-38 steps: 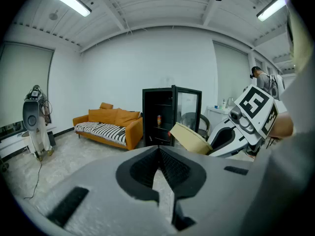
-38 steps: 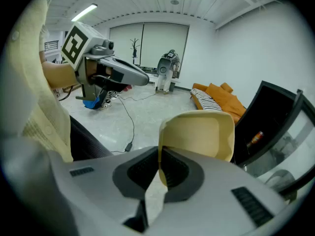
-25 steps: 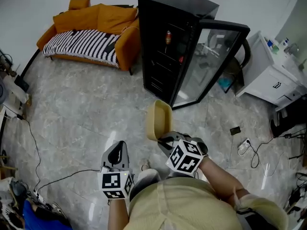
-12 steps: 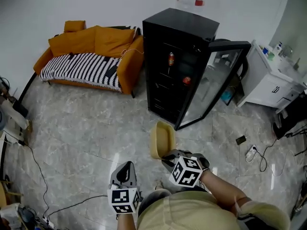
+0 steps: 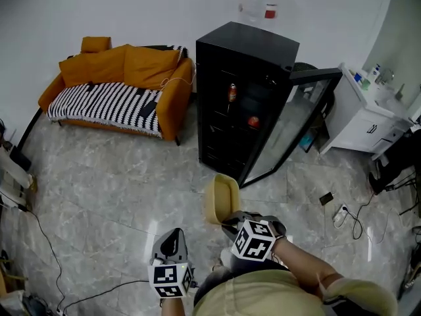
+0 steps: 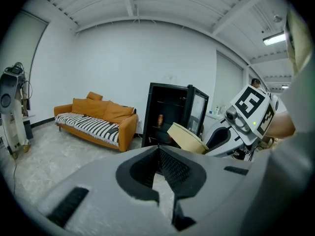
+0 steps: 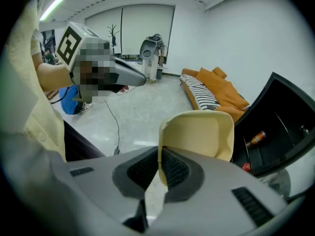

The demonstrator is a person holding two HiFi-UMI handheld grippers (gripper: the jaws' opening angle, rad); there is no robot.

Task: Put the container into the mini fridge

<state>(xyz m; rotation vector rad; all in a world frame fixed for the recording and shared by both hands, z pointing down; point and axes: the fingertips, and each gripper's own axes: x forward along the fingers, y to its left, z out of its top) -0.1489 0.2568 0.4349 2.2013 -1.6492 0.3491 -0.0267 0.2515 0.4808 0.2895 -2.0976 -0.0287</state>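
A beige open container (image 5: 220,199) hangs tilted on its side over the floor, with my right gripper (image 5: 227,216) shut on its wall. In the right gripper view the pads clamp the container's (image 7: 197,134) near wall. The black mini fridge (image 5: 245,94) stands ahead of it with its glass door (image 5: 295,124) swung open to the right. A bottle (image 5: 231,92) and a red item (image 5: 253,121) sit on its shelves. My left gripper (image 5: 172,236) is lower left of the container, apart from it, shut on nothing. The left gripper view shows the container (image 6: 187,136) before the fridge (image 6: 170,113).
An orange sofa (image 5: 118,84) with a striped blanket stands left of the fridge. A white cabinet (image 5: 366,116) is to its right. A small dark object (image 5: 323,198), a power strip (image 5: 339,214) and cables lie on the marble floor at right.
The view has shifted, and the fridge and sofa now sit lower and more central. My left gripper has sunk toward the bottom of the frame. The right gripper still holds the container.
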